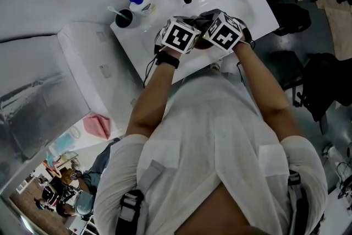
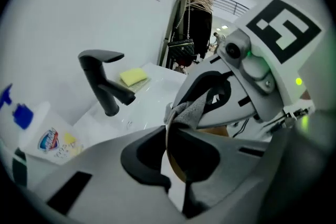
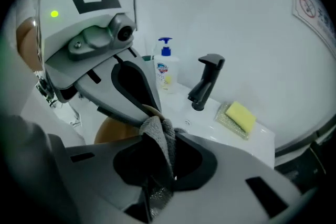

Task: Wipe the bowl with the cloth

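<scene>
At the upper centre of the head view both grippers meet over the white worktop (image 1: 258, 8). The left gripper's (image 2: 169, 140) fingers are pinched tight on the thin rim of the brown bowl (image 3: 113, 131). The right gripper's (image 3: 163, 155) fingers are clamped on the grey cloth (image 3: 160, 137), and its bunched end touches the left fingertips at the rim. Behind them are a black tap (image 3: 206, 81), a yellow sponge (image 3: 240, 115) and a soap bottle (image 3: 165, 68).
</scene>
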The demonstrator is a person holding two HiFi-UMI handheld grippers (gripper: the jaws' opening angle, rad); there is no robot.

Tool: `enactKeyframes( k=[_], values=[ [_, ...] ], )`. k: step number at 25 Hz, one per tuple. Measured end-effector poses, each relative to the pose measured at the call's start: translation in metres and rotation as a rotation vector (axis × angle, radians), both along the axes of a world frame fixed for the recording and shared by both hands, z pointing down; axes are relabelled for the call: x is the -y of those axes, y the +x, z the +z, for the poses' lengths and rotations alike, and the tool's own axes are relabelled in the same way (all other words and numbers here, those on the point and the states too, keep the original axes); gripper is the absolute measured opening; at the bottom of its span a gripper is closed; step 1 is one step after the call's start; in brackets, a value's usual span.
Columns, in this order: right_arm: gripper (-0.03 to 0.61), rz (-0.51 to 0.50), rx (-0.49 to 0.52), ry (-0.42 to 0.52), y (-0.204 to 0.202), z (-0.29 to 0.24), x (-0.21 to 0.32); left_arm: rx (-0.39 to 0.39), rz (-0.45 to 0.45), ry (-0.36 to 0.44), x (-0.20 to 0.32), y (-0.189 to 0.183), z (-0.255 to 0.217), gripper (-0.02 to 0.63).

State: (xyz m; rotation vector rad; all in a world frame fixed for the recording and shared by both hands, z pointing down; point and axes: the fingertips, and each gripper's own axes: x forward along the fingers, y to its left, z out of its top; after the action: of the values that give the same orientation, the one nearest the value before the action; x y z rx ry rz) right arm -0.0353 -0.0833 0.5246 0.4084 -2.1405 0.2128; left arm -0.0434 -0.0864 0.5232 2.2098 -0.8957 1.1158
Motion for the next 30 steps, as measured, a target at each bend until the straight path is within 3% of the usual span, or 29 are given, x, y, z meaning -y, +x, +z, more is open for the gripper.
enactKeyframes(
  k=[7, 12, 14, 17, 19, 22, 24, 26, 30],
  values=[
    [0.074, 0.247, 0.132, -0.050, 0.009, 0.001, 0.009, -0.154, -0.216, 0.001, 0.004, -0.003, 0.002, 0.034],
    [0.083, 0.318, 0.208, -0.121, 0.014, 0.007, 0.007, -0.202, -0.271, -0.032, -0.001, -0.004, 0.008, 0.035],
    [0.077, 0.283, 0.214, -0.133, 0.014, 0.008, 0.004, -0.205, -0.248, -0.049, -0.003, -0.004, 0.010, 0.036],
    [0.058, 0.157, 0.153, -0.099, 0.012, 0.008, -0.003, -0.143, -0.123, -0.045, -0.005, 0.000, 0.007, 0.037],
    [0.052, 0.128, 0.115, -0.090, 0.014, 0.009, -0.002, -0.119, -0.070, -0.057, -0.007, -0.001, 0.006, 0.038],
    [0.049, 0.181, 0.111, -0.080, 0.024, 0.010, 0.011, -0.133, -0.083, -0.072, -0.007, -0.010, 0.001, 0.140],
    [0.049, 0.226, 0.154, -0.105, 0.028, 0.006, 0.017, -0.147, -0.089, -0.086, -0.007, -0.012, 0.002, 0.141],
    [0.049, 0.244, 0.176, -0.117, 0.029, 0.002, 0.018, -0.141, -0.075, -0.103, -0.009, -0.010, 0.006, 0.096],
    [0.051, 0.138, 0.110, -0.078, 0.024, 0.004, 0.010, -0.041, -0.011, -0.087, -0.006, -0.012, 0.008, 0.052]
  ],
)
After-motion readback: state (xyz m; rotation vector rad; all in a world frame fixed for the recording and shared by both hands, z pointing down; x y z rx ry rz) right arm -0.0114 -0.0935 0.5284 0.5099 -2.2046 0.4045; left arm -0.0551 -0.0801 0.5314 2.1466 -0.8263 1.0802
